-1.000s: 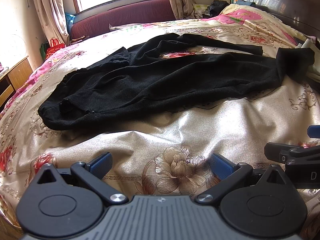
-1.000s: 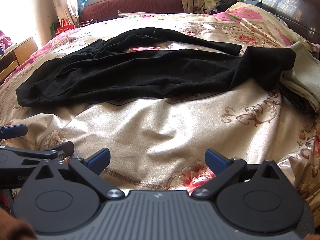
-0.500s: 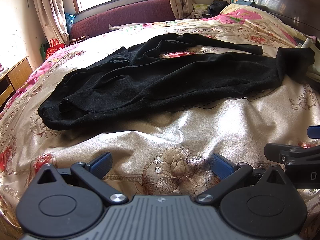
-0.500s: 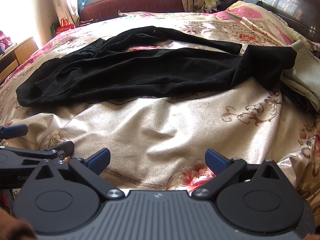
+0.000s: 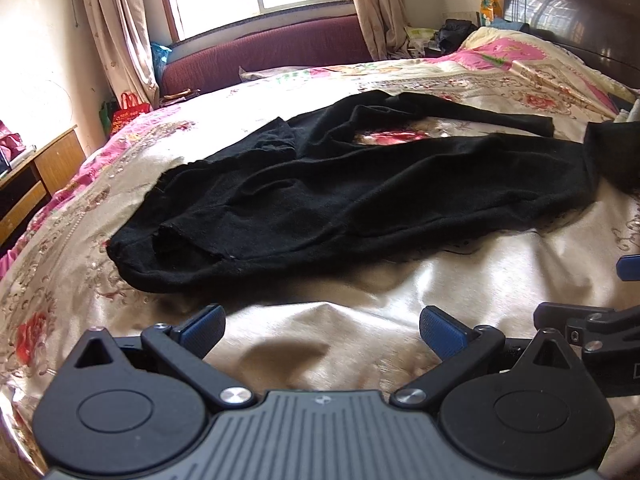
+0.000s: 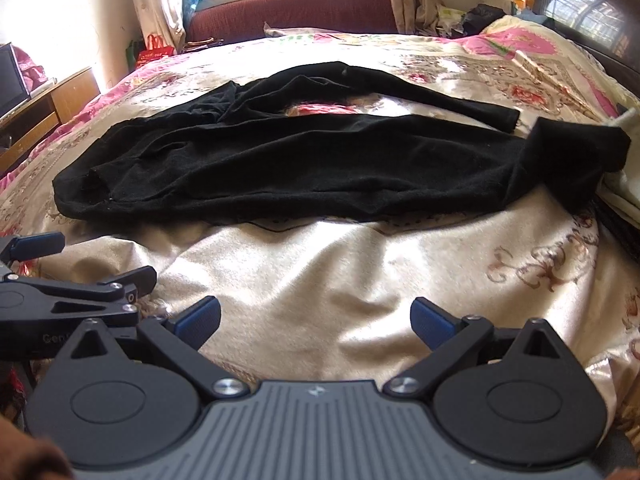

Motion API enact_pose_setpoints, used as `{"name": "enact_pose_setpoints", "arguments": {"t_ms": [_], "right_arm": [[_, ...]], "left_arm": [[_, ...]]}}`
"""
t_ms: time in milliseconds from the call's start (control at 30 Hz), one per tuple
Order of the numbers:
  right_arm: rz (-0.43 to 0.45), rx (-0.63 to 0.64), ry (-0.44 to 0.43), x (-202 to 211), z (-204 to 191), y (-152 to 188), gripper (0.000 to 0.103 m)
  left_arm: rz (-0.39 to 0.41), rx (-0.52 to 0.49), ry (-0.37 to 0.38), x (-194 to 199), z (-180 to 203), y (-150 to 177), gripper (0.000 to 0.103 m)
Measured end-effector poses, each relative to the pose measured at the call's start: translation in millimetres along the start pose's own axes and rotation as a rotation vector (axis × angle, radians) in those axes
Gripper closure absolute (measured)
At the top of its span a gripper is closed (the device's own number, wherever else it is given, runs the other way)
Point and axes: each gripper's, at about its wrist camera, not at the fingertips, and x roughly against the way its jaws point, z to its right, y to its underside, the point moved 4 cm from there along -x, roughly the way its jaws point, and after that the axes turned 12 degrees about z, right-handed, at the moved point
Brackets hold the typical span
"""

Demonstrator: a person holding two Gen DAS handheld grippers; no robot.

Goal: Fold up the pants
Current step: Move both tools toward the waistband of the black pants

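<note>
Black pants (image 5: 360,192) lie spread across the floral bedspread, waistband to the left, legs running right; they also show in the right wrist view (image 6: 304,168). The near leg's end is folded back at the right (image 6: 572,156). The far leg (image 6: 440,100) angles away. My left gripper (image 5: 322,330) is open and empty, low over the bedspread just short of the waistband. My right gripper (image 6: 314,318) is open and empty, short of the near leg. Each gripper shows at the edge of the other's view: the right one (image 5: 592,320) and the left one (image 6: 60,280).
The bed (image 6: 360,280) has a shiny cream and pink floral cover. A pale folded cloth (image 6: 624,176) lies at the right edge. A dark headboard (image 5: 572,20) stands at the right, a maroon sofa (image 5: 264,52) under the window, a wooden cabinet (image 5: 36,176) at the left.
Both grippers have moved forward toward the pants, which now look larger and closer. Both stay open. The pants have not moved.
</note>
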Motion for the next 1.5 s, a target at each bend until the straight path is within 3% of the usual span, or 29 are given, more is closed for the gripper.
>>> {"name": "enact_pose_setpoints", "arguments": {"t_ms": [300, 433, 567, 733, 767, 900, 967, 1033, 1100, 1267, 1333, 1367, 1433, 1500], "right_arm": [[0.053, 0.221, -0.157, -47, -66, -39, 0.003], [0.053, 0.307, -0.264, -72, -103, -49, 0.004], [0.047, 0.41, -0.327, -98, -134, -50, 0.008], [0.021, 0.517, -0.369, -123, -158, -43, 0.015], [0.022, 0.536, -0.37, -126, -160, -42, 0.015], [0.022, 0.572, -0.371, -139, -164, -39, 0.03], [0.025, 0.572, -0.385, -142, -166, -40, 0.043], [0.028, 0.598, -0.394, -143, -171, -41, 0.066], [0.013, 0.613, -0.402, -144, -177, -42, 0.07], [0.019, 0.649, -0.427, -145, -191, -41, 0.063], [0.029, 0.669, -0.415, -149, -197, -38, 0.064], [0.026, 0.668, -0.407, -152, -199, -37, 0.067], [0.002, 0.629, -0.4, -156, -202, -40, 0.088], [-0.009, 0.607, -0.392, -154, -205, -44, 0.092]], "left_arm": [[0.054, 0.052, -0.17, -37, -106, -26, 0.0], [0.057, 0.039, -0.198, -58, -140, -30, 0.0], [0.021, 0.006, -0.167, -82, -157, -22, 0.0], [-0.014, -0.017, -0.067, -99, -157, -10, 0.0], [-0.02, -0.037, -0.055, -101, -155, -9, 0.006], [-0.016, -0.093, -0.017, -105, -151, -5, 0.016], [-0.038, -0.103, -0.03, -108, -152, -2, 0.031], [-0.055, -0.126, -0.053, -111, -155, 1, 0.045], [-0.063, -0.113, -0.05, -114, -161, 3, 0.048], [-0.063, -0.03, -0.041, -120, -171, 3, 0.044], [-0.079, -0.035, -0.032, -126, -170, 5, 0.048], [-0.081, -0.034, -0.026, -126, -169, 5, 0.053], [-0.072, -0.024, -0.022, -122, -170, 4, 0.056], [-0.058, 0.008, -0.017, -114, -179, 1, 0.058]]}}
